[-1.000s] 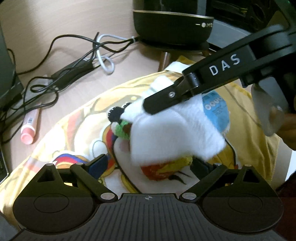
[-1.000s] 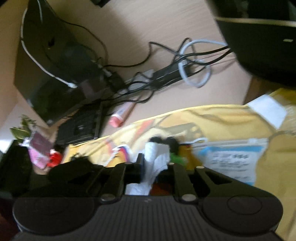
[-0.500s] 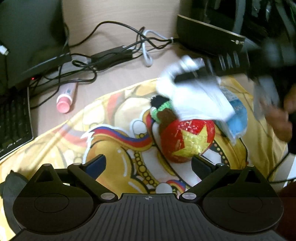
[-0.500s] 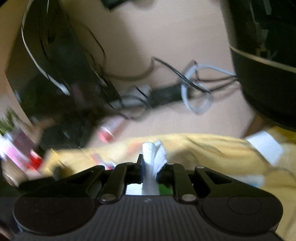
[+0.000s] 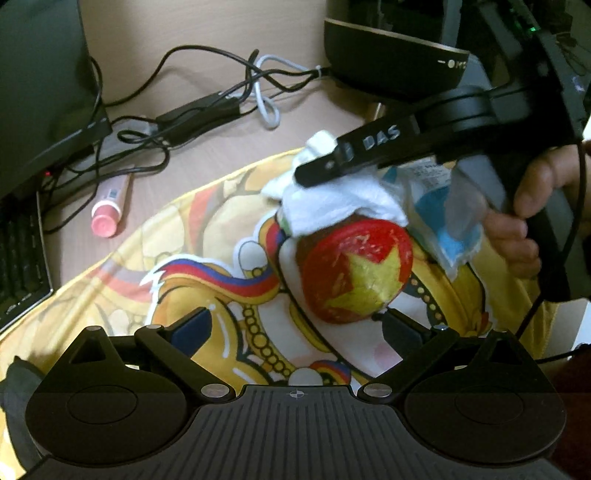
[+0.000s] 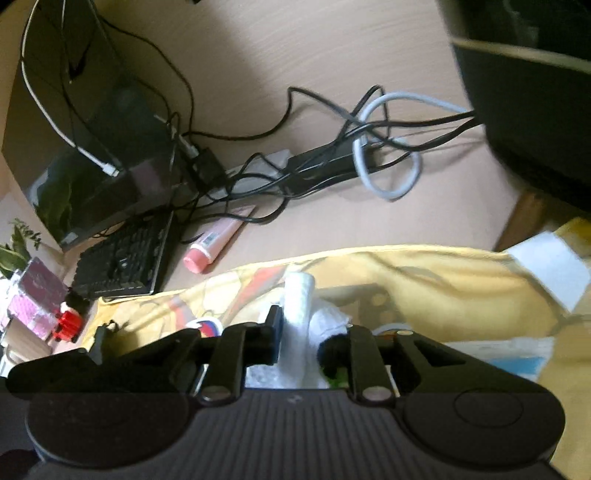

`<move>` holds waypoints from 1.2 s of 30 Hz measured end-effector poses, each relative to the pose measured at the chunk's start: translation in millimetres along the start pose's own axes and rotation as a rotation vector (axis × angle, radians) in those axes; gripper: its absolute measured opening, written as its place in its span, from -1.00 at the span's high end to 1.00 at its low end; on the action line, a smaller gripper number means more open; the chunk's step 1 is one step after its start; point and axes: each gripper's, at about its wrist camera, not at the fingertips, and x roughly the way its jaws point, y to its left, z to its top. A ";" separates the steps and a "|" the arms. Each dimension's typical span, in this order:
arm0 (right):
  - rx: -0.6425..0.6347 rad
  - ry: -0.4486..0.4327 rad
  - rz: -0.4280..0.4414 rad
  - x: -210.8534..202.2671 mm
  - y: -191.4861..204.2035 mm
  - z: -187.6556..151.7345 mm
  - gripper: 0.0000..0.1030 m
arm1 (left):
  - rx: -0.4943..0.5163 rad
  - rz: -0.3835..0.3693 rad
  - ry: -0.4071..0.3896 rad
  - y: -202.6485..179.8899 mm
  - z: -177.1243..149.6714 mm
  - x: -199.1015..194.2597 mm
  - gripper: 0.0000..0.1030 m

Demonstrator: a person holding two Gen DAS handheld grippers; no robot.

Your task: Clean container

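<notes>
The red container (image 5: pixel 356 271) sits on the yellow cloth (image 5: pixel 122 273) with bare cloth open to its left, while the right gripper (image 5: pixel 314 173) and its white wipe (image 5: pixel 332 206) cover its far top and a blue packet (image 5: pixel 448 206) crowds its right. Beyond the cloth's edge a strip of bare desk (image 5: pixel 207 177) is hemmed by a pink tube (image 5: pixel 110 208), tangled cables (image 5: pixel 207 107) and a keyboard (image 6: pixel 123 258). A black appliance (image 5: pixel 391 62) blocks the far right.

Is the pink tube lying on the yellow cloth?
No, the pink tube lies on the bare wooden desk, beside the yellow cloth and next to the black cables.
</notes>
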 end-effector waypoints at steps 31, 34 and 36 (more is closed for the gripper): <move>-0.075 -0.013 -0.082 -63.4 62.5 -5.4 0.75 | -0.670 0.380 0.031 178.7 -67.7 -42.8 -0.98; -0.059 -0.027 -0.001 -64.0 78.4 6.2 0.75 | -0.571 0.362 -0.031 167.4 -63.9 -46.8 -0.94; -0.020 -0.022 0.083 -59.0 88.3 15.2 0.75 | -0.468 0.355 -0.041 158.3 -60.5 -49.4 -0.60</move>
